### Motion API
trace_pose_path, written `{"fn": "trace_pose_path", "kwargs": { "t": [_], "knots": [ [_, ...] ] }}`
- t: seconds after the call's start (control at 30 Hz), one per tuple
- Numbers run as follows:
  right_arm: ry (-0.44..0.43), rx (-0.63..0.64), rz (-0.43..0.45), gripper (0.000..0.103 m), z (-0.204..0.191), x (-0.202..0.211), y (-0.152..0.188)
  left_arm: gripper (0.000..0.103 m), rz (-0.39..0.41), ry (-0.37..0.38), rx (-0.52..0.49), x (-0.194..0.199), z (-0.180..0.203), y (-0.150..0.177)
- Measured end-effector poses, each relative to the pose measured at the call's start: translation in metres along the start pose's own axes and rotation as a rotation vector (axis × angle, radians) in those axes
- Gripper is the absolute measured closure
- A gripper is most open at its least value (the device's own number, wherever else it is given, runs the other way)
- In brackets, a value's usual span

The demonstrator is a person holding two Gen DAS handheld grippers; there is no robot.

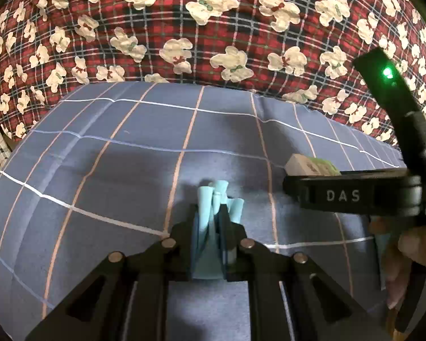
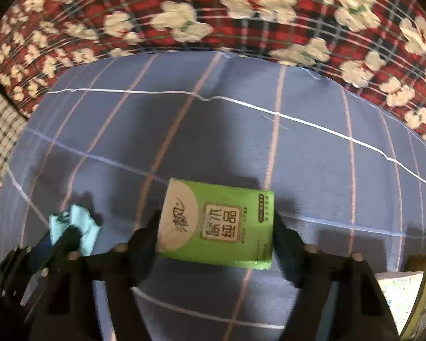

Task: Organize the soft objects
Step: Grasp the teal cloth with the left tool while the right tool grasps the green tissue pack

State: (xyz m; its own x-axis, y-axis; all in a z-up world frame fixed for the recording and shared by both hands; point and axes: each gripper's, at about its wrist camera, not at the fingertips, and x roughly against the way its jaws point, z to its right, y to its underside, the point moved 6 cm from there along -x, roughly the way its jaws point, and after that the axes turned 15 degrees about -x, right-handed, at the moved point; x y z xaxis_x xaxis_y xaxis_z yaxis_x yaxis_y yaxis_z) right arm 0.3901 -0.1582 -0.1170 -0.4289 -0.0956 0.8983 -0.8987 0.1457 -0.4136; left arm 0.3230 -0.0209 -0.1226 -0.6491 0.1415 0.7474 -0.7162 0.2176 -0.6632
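Left gripper (image 1: 210, 221) jaws clamped on cloth (image 1: 217, 199). Right gripper (image 2: 215, 227) jaws span tissue pack (image 2: 218, 224), seemingly gripping. Judgement: squeeze gently, set pack flat on bed (image 2: 241, 130).

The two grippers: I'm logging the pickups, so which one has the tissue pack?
The right gripper: the green tissue pack sits between its fingers over the blue checked bedding. The left gripper is shut on a light blue cloth instead.

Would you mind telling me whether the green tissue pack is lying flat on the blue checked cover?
No, the green tissue pack sits clamped between the right gripper jaws, above the cover.
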Motion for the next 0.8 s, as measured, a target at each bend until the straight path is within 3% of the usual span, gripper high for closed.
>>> {"fn": "trace_pose_path", "kwargs": {
  "t": [0.43, 0.63, 0.8],
  "knots": [
    [-0.007, 0.071, -0.026, 0.032, -0.016, 0.017, 0.051, 0.092, 0.008, 0.004, 0.078, 0.014, -0.017, 0.013],
    [-0.029, 0.086, 0.009, 0.032, -0.029, 0.028, 0.083, 0.092, 0.059, -0.09, 0.097, 0.04, -0.027, 0.023],
    [-0.05, 0.104, 0.09, 0.032, -0.034, 0.038, 0.108, 0.092, 0.094, -0.153, 0.067, 0.06, -0.023, 0.03]
  ]
}}
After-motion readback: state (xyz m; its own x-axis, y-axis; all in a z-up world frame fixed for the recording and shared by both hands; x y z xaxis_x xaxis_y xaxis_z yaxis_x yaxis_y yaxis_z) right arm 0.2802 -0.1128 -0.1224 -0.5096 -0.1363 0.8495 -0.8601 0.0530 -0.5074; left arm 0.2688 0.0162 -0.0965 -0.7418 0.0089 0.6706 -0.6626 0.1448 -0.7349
